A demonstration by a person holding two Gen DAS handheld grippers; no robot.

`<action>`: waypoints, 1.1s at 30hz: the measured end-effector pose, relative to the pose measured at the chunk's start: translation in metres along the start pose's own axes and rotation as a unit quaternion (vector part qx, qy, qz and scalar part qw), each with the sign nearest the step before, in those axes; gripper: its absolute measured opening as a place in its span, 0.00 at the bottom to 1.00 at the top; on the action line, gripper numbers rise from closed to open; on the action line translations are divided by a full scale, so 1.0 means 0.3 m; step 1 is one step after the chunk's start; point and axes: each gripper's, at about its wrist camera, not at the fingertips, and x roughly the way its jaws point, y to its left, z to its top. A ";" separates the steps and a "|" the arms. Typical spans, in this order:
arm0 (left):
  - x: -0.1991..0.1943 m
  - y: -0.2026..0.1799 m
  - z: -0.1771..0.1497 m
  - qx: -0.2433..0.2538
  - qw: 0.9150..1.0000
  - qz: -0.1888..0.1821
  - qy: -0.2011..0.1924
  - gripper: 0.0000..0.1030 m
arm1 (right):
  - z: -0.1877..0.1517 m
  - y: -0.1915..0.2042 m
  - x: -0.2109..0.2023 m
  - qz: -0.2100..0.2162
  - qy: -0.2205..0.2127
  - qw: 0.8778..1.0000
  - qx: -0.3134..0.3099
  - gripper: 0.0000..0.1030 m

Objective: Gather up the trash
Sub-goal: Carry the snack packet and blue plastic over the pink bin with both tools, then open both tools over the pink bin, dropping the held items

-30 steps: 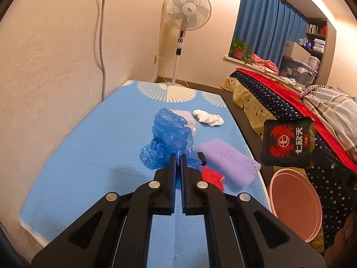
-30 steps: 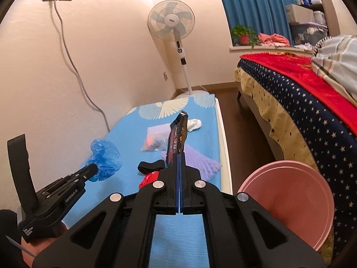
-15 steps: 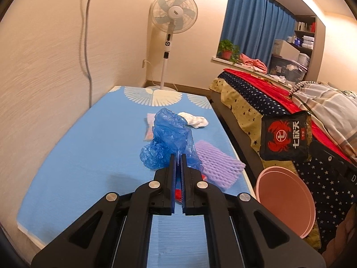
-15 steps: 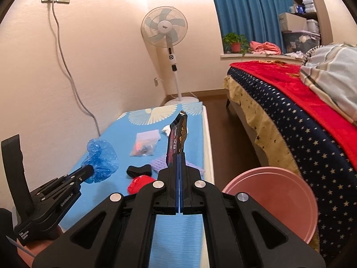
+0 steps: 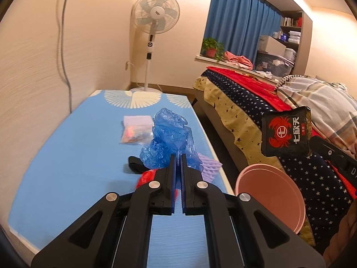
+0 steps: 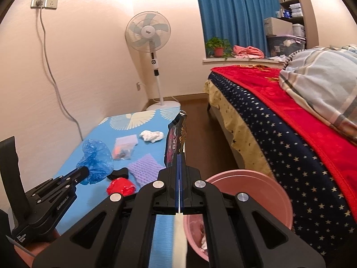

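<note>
We keep the left gripper (image 5: 177, 156) pinching the blue plastic bag (image 5: 170, 138) and the right gripper (image 6: 180, 156) clamped on the black snack packet (image 6: 176, 143). We should bring both right, over the pink bin (image 6: 256, 185), before letting go.

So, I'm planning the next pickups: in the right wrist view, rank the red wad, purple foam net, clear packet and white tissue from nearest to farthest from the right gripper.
1. Red wad, just left of the right gripper.
2. Purple foam net, ahead-left, mid mat.
3. Clear packet, farther up the mat.
4. White tissue, farthest, toward the fan end.
</note>
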 end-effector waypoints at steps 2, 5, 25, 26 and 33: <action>0.003 -0.017 0.002 0.002 1.000 -0.005 0.000 0.03 | 0.002 -0.018 -0.009 -0.007 -0.001 1.000 0.002 0.00; 0.010 -0.049 0.004 0.006 1.000 -0.016 0.002 0.03 | 0.005 -0.047 -0.021 -0.019 -0.002 1.000 0.005 0.00; 0.081 -0.309 -0.031 0.047 0.995 -0.087 0.026 0.03 | 0.003 -0.249 -0.073 -0.100 0.008 0.994 0.038 0.00; 0.087 -0.319 -0.034 0.049 0.994 -0.090 0.028 0.03 | 0.001 -0.252 -0.073 -0.103 0.009 0.994 0.038 0.00; 0.123 -0.391 -0.058 0.067 0.991 -0.107 0.040 0.03 | -0.010 -0.281 -0.076 -0.132 0.008 0.990 0.042 0.00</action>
